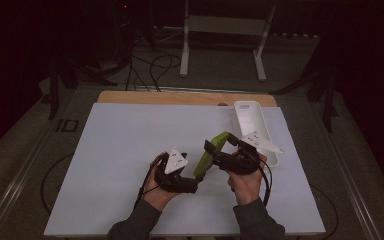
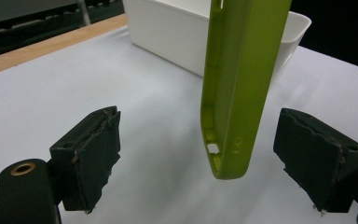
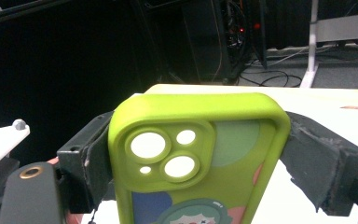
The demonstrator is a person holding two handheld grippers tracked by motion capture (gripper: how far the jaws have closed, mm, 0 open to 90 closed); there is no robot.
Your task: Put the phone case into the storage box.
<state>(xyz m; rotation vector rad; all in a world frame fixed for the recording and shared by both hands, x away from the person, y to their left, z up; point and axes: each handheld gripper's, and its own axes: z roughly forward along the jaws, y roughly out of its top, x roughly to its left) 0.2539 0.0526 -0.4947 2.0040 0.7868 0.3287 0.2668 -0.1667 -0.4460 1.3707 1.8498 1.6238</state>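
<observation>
A lime-green phone case [image 1: 211,150] with camera cut-outs and a cartoon print [image 3: 200,186] hangs above the white mat, tilted from upper right to lower left. My right gripper [image 1: 215,151] is shut on it, both pads pressing its long sides near the camera end [image 3: 196,144]. My left gripper [image 1: 195,181] sits just left of and below the right one. In the left gripper view its jaws stand wide on either side of the case's lower end [image 2: 235,93], and its pads [image 2: 98,144] do not touch it. My left gripper [image 2: 203,142] is open.
A long white tray [image 1: 250,117] lies at the mat's right side, just behind the grippers [image 2: 168,32]. The white mat [image 1: 130,150] covers a wooden table whose bare far edge [image 1: 180,97] shows. Beyond the table are cables and a white stand on the floor.
</observation>
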